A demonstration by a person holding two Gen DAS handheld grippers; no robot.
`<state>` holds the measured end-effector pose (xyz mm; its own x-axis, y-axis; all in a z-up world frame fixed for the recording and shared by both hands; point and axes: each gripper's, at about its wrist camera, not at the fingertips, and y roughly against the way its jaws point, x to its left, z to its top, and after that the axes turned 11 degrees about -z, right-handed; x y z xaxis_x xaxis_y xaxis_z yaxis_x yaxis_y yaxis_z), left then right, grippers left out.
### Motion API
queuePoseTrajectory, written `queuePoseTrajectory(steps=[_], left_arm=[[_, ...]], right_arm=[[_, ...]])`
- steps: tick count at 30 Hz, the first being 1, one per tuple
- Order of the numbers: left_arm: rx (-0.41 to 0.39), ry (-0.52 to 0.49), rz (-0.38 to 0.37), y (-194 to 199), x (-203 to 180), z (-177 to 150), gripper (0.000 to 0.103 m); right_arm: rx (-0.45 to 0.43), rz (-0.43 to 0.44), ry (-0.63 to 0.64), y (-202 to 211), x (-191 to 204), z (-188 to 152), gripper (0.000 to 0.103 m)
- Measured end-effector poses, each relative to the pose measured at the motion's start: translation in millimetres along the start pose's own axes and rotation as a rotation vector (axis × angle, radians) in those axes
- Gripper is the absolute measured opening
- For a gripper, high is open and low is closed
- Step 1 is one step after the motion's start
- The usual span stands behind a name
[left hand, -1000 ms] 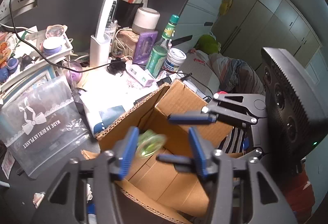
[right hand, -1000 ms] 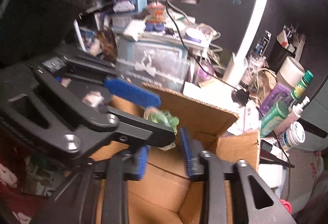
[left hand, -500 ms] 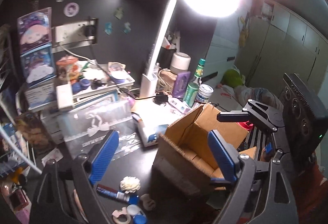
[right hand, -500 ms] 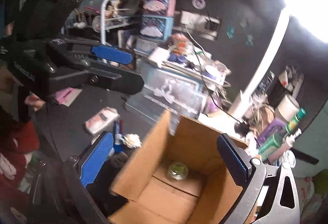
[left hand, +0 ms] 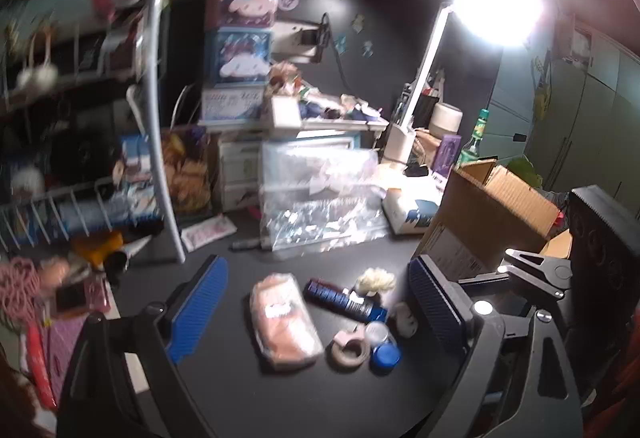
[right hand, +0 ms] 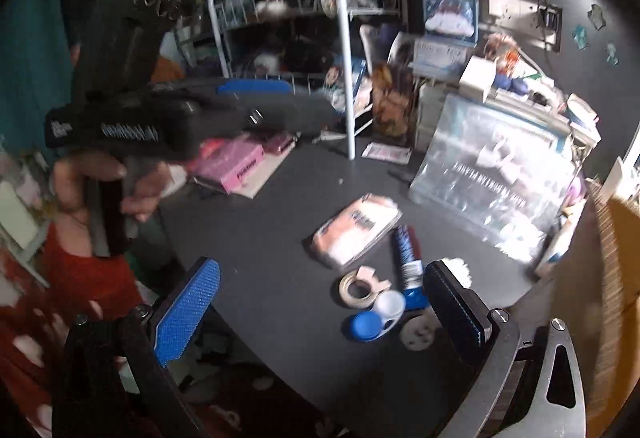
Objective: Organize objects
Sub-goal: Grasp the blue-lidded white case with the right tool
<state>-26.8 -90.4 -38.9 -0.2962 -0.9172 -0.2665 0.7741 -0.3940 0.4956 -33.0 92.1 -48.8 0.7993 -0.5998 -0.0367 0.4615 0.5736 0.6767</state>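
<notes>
Loose items lie on the black table: a pink tissue pack (left hand: 285, 321) (right hand: 356, 230), a dark blue tube (left hand: 345, 300) (right hand: 407, 254), a tape ring (left hand: 350, 346) (right hand: 357, 288), a blue and white lens case (left hand: 383, 346) (right hand: 376, 318), a white fluffy ball (left hand: 375, 280) and a small pale round piece (right hand: 418, 334). My left gripper (left hand: 316, 310) is open and empty above them. My right gripper (right hand: 320, 310) is open and empty over the same group. The cardboard box (left hand: 486, 213) stands to the right; its inside is hidden.
A clear plastic bag (left hand: 320, 197) (right hand: 492, 177) leans behind the items. A white wire rack (left hand: 156, 109) (right hand: 344, 49) with clutter stands at the left. A lit desk lamp (left hand: 496, 9), bottles and jars crowd the back right. Pink boxes (right hand: 236, 165) lie by the rack.
Both grippers have pulled back from the box and swung left over the loose items on the table. The small green object stays in the box, now out of view.
</notes>
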Motion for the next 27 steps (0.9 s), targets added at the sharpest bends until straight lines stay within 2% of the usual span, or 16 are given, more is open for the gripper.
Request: queuePoseTrajectory(steps=[1,3,6,8,12,16,19,22,23,27], left_arm=[[0.0,0.01,0.006,0,5,-10,0.091],[0.002,0.023,0.016,-1,12,-23,0.091],[0.002,0.047,0.026,-3,18,-42,0.091],[0.001,0.06,0.019,-5,21,-50,0.091],[0.011,0.062,0.038,-13,22,-56,0.091],[0.017,0.06,0.021,-19,21,-56,0.091],[0.02,0.062,0.017,-22,20,-54,0.091],[0.024,0.055,0.008,-24,17,-52,0.091],[0.025,0.054,0.003,-25,16,-52,0.091],[0.047,0.049,-0.005,-32,15,-53,0.091]], right_arm=[[0.0,-0.012,-0.003,-6,3,-7,0.097],[0.018,-0.021,-0.034,-21,4,-25,0.078],[0.05,-0.011,-0.141,-39,-6,-47,0.066],[0.069,-0.04,-0.179,-50,-11,-61,0.06],[0.1,-0.102,-0.216,-72,-17,-78,0.053],[0.08,-0.178,-0.197,-83,-16,-77,0.048],[0.069,-0.233,-0.178,-89,-13,-74,0.035],[0.058,-0.3,-0.159,-93,-10,-74,0.031],[0.055,-0.311,-0.154,-92,-10,-75,0.028],[0.055,-0.286,-0.15,-87,-10,-79,0.027]])
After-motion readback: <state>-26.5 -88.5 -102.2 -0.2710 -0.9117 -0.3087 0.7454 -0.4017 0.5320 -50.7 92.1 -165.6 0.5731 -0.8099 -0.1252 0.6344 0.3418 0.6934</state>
